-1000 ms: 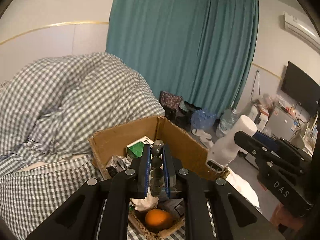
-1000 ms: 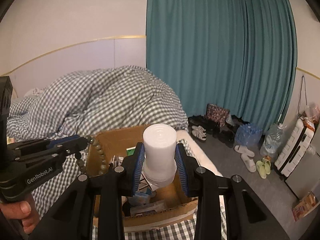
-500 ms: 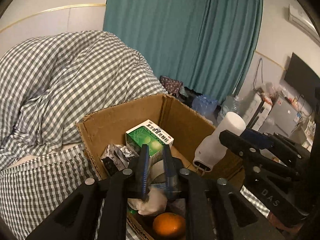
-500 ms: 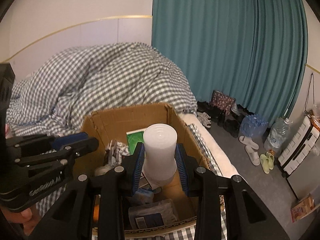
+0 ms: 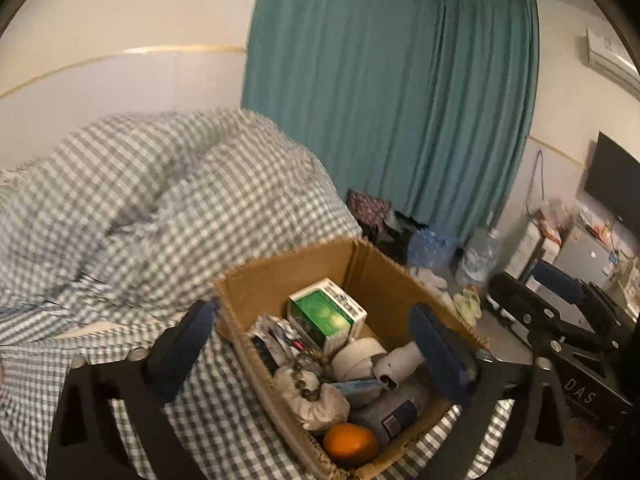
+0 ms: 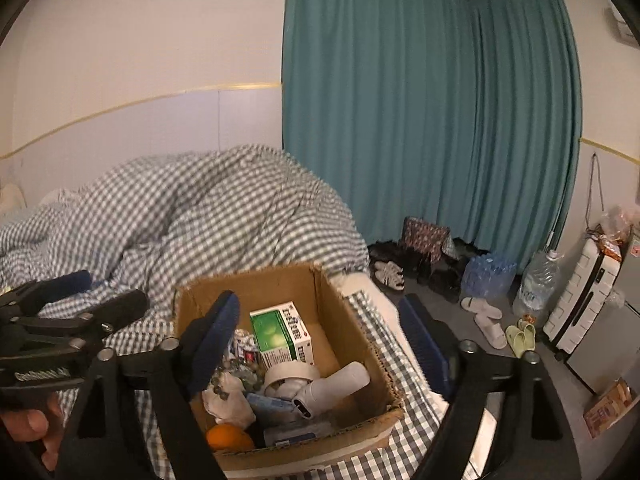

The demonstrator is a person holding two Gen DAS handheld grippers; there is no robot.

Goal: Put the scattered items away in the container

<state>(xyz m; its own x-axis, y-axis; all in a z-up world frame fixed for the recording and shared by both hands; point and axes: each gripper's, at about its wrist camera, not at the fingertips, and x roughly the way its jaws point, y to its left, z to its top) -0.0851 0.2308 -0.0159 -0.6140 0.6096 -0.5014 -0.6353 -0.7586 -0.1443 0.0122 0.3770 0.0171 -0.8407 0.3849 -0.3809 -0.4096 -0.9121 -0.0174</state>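
A cardboard box [image 5: 280, 276] [image 6: 344, 320] sits on the checked bed. Inside lie a green-and-white carton [image 5: 326, 316] [image 6: 280, 332], a tape roll [image 5: 356, 356], an orange [image 5: 351, 444] [image 6: 228, 438], a dark bead string [image 5: 304, 372] on a white wad, and a white bottle [image 5: 400, 360] [image 6: 336, 384] on its side. My left gripper [image 5: 310, 310] [image 6: 116, 288] hangs above the box, jaws opening wide with nothing pressed between them. My right gripper [image 6: 318, 302] [image 5: 532, 284] hangs likewise, jaws opening and nothing in them. A hand [image 6: 28, 428] holds the left one.
A bunched checked duvet [image 6: 208, 208] fills the bed behind the box. Teal curtains [image 6: 420, 120] hang beyond. On the floor to the right are slippers [image 6: 488, 320], water bottles [image 6: 536, 280], a white suitcase [image 6: 584, 292] and a bag [image 6: 424, 236].
Both grippers have gone from shut to wide apart. The bead string and the white bottle now lie in the box. Both grippers dipped toward the box, then lifted back.
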